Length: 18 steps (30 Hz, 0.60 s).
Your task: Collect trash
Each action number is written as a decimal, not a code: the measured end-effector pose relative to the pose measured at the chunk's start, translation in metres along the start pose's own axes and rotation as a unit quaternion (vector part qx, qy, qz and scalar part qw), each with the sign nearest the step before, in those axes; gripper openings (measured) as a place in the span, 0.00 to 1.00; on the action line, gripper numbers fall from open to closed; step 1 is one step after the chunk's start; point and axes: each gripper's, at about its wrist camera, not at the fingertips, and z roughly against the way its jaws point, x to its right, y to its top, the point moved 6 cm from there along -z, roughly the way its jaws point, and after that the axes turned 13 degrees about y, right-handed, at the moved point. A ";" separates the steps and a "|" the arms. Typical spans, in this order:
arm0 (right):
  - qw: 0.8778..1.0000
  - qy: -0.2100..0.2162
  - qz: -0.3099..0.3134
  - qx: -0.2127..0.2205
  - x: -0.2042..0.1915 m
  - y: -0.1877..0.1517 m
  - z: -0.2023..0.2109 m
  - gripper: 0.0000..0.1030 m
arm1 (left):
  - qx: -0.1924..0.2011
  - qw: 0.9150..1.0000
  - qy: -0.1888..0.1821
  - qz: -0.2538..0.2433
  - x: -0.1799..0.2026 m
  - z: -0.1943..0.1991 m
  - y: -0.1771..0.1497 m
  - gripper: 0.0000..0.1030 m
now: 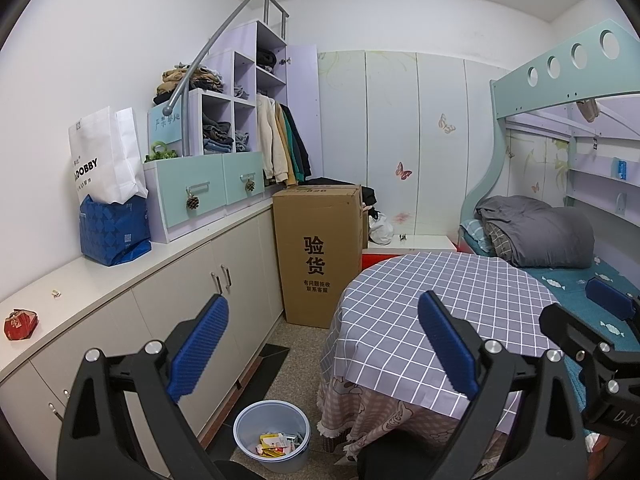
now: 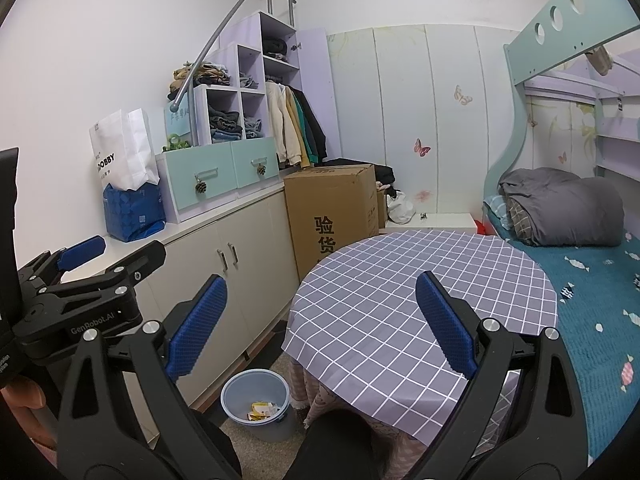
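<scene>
A light blue bin [image 1: 272, 436] stands on the floor between the cabinets and the round table; it holds yellow and white wrappers [image 1: 276, 444]. It also shows in the right wrist view [image 2: 256, 404]. A red crumpled wrapper [image 1: 21, 325] and a small white scrap [image 1: 55, 293] lie on the cabinet top at the left. My left gripper [image 1: 324, 344] is open and empty, held above the bin and the table's edge. My right gripper [image 2: 320, 328] is open and empty over the checked tablecloth [image 2: 420, 300]. The left gripper also shows at the left of the right wrist view [image 2: 116, 252].
White cabinets [image 1: 192, 292] run along the left wall, bearing a blue bag [image 1: 114, 232], a white bag and drawer shelves. A tall cardboard box [image 1: 320, 252] stands behind the table. A bed with a grey quilt [image 1: 536, 232] lies to the right.
</scene>
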 end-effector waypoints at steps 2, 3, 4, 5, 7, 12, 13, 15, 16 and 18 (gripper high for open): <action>1.000 0.000 0.000 0.000 -0.002 -0.002 0.000 0.91 | 0.000 1.000 -0.001 -0.001 0.000 0.000 0.001 0.91; 1.000 0.000 0.000 0.000 -0.001 -0.001 0.000 0.91 | 0.001 1.000 0.000 -0.001 0.001 0.000 0.002 0.91; 1.000 0.001 0.000 0.000 -0.004 -0.002 0.000 0.91 | 0.001 1.000 0.000 -0.002 0.000 0.000 0.000 0.91; 1.000 0.000 0.000 0.000 -0.003 -0.002 -0.001 0.91 | 0.001 1.000 0.000 -0.002 0.000 -0.001 0.001 0.91; 1.000 0.001 0.000 0.000 -0.003 -0.002 0.000 0.91 | 0.000 1.000 -0.001 -0.001 0.000 -0.001 0.001 0.91; 1.000 0.002 -0.001 0.000 -0.005 -0.003 -0.001 0.91 | 0.001 1.000 -0.001 -0.001 0.000 -0.001 0.000 0.91; 1.000 0.003 0.000 -0.001 -0.006 -0.004 -0.001 0.91 | 0.001 1.000 -0.001 -0.001 -0.001 -0.002 -0.001 0.91; 1.000 0.003 -0.001 0.000 -0.008 -0.005 -0.001 0.91 | 0.001 1.000 -0.001 -0.002 -0.001 -0.002 0.000 0.91; 1.000 0.003 -0.001 0.000 -0.010 -0.007 -0.001 0.91 | 0.001 1.000 -0.001 -0.002 -0.001 -0.002 -0.001 0.91; 1.000 0.002 -0.001 -0.001 -0.008 -0.005 -0.001 0.91 | 0.001 1.000 -0.002 -0.002 -0.002 -0.002 -0.002 0.91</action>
